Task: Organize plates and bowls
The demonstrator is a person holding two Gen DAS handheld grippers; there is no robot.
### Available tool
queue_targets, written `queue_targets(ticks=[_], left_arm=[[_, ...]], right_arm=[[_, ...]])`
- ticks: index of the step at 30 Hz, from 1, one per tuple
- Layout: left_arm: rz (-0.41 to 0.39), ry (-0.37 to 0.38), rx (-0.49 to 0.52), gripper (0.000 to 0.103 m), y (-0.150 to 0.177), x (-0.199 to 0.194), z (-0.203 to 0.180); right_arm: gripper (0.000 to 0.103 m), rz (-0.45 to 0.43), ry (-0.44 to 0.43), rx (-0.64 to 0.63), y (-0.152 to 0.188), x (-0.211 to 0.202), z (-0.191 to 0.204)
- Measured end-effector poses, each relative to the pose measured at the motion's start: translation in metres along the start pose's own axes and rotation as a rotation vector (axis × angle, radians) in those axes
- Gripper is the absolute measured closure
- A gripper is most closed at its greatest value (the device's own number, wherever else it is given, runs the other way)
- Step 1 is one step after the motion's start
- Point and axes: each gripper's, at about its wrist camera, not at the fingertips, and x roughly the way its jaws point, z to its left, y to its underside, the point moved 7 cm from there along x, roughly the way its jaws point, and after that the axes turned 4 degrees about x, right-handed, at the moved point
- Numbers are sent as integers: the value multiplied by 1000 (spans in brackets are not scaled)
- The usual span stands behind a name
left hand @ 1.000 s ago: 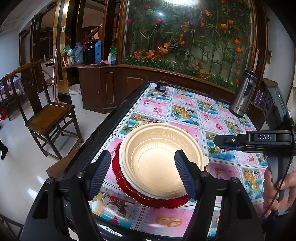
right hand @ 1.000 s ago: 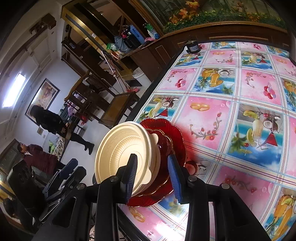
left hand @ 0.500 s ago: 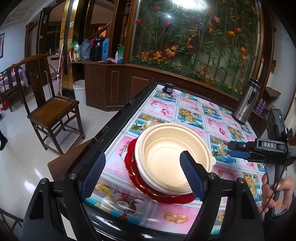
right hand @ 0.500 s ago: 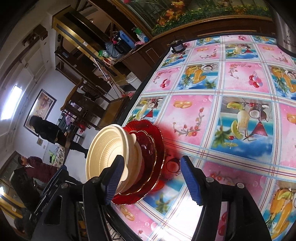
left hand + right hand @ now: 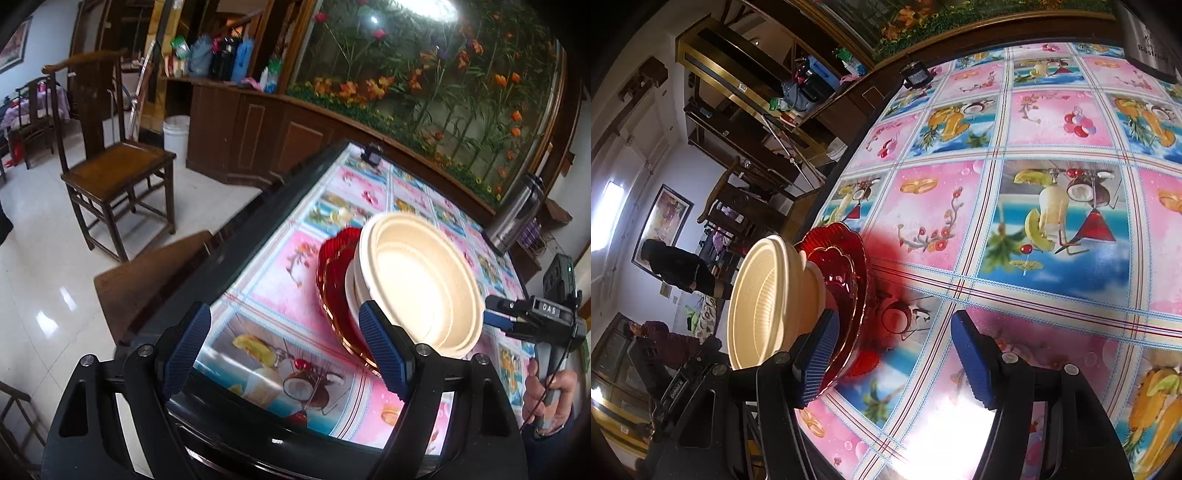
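A stack of cream bowls (image 5: 417, 284) sits on red plates (image 5: 332, 280) on the fruit-print tablecloth (image 5: 280, 280), near the table's front left corner. My left gripper (image 5: 284, 350) is open over bare cloth; the stack lies to the right of it, just behind the right finger (image 5: 380, 354). In the right wrist view the cream bowls (image 5: 768, 299) and red plates (image 5: 846, 266) stand at the left. My right gripper (image 5: 894, 362) is open, its left finger (image 5: 816, 362) beside the plates' near rim, with only cloth between the pads. The right gripper (image 5: 532, 314) also shows at the left wrist view's right edge.
A steel flask (image 5: 517, 218) stands at the table's far right, and a small black object (image 5: 373, 153) at its far edge. A wooden chair (image 5: 114, 173) and stool stand left of the table. Two people (image 5: 683, 269) are in the room beyond.
Both grippers opened wider. The right jaws, close around the stack's rim a second ago, now stand apart beside it. The left gripper swung left, so the stack moved from between its fingers to their right.
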Motion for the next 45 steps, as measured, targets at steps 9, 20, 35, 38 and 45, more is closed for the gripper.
queue_targets(ticks=[9,20,35,38,45], left_arm=[[44,75,10,57,11,20,-8],[50,57,69,82,4,34,-17],[118,94,64,88,9,64,-30],[118,78,81,88,9,64,-35],[132,101,112,88,8,72,-61]], right_arm=[[41,44,-18,-41,11,22,7],[76,67,11,-96,15,46,23],[91,32,101,-166,16,63,35],[91,31,87,-155,16,62,32],[91,15,97,-127,10,48,13]])
